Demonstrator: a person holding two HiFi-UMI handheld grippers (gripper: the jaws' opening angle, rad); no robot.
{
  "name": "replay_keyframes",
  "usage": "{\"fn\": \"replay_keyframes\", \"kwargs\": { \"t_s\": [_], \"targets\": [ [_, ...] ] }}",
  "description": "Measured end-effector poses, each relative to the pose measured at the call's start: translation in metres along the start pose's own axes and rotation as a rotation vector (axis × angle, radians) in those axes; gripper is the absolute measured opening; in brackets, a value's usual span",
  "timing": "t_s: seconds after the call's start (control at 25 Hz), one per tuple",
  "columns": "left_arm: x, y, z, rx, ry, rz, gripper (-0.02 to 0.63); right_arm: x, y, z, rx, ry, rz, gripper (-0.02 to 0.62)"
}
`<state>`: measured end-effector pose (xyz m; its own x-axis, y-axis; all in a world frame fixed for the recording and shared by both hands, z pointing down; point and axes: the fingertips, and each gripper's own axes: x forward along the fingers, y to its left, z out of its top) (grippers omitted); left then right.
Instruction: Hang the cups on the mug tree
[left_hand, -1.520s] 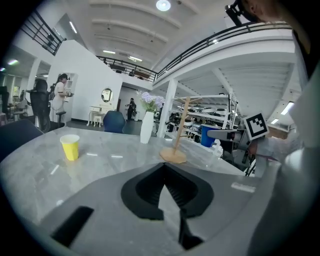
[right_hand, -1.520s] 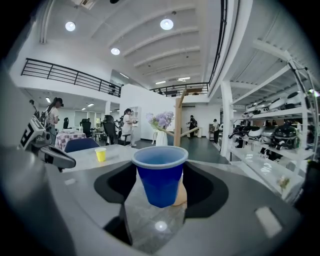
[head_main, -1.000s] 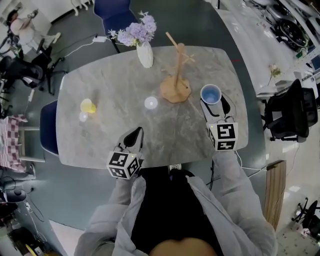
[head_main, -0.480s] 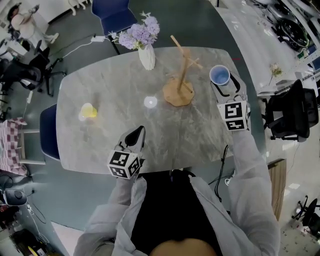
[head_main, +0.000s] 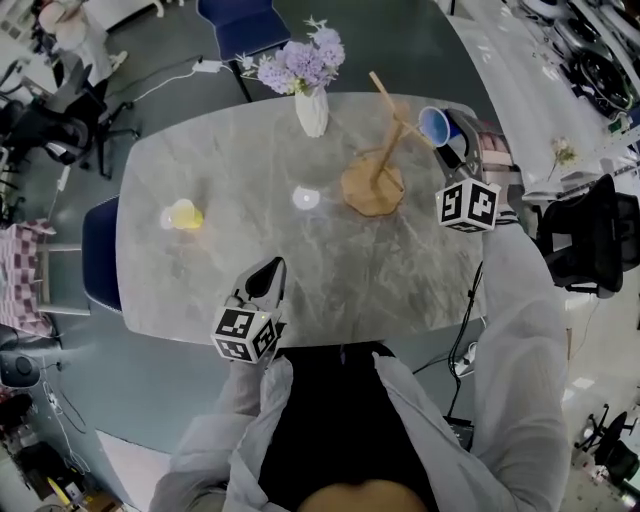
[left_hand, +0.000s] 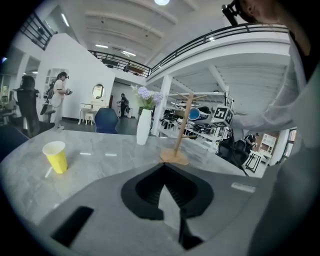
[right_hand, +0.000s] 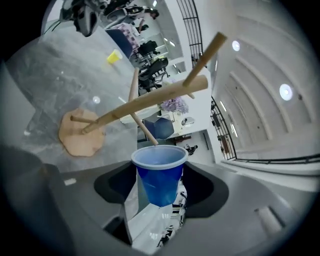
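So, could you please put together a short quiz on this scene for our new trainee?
1. Which colour is the cup in the right gripper? A yellow, B blue, C red.
2. True or false: the left gripper has nothing between its jaws.
3. How many cups already hang on the mug tree?
Key: 1 B, the blue cup; 2 true; 3 zero.

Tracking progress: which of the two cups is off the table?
The blue cup, clamped in the right gripper beside the mug tree pegs; the yellow cup stands on the table, far from the tree.
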<state>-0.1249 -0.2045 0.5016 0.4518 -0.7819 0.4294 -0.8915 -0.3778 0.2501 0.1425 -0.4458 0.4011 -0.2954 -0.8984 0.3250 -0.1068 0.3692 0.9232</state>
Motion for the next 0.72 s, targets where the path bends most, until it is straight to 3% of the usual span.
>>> {"fn": "replay_keyframes", "kwargs": {
  "t_s": [0.4, 0.72],
  "targets": [
    [-0.014, 0.012, -0.009, -0.029, 0.0, 0.051, 0.0, 0.002, 0.029, 0.045, -0.254, -0.109, 0.006, 0.304],
    [-0.027, 0.009, -0.019, -0.057, -0.009, 0.076, 0.0, -0.001, 0.046, 0.058, -0.358, -0.125, 0.0, 0.307]
  ]
}}
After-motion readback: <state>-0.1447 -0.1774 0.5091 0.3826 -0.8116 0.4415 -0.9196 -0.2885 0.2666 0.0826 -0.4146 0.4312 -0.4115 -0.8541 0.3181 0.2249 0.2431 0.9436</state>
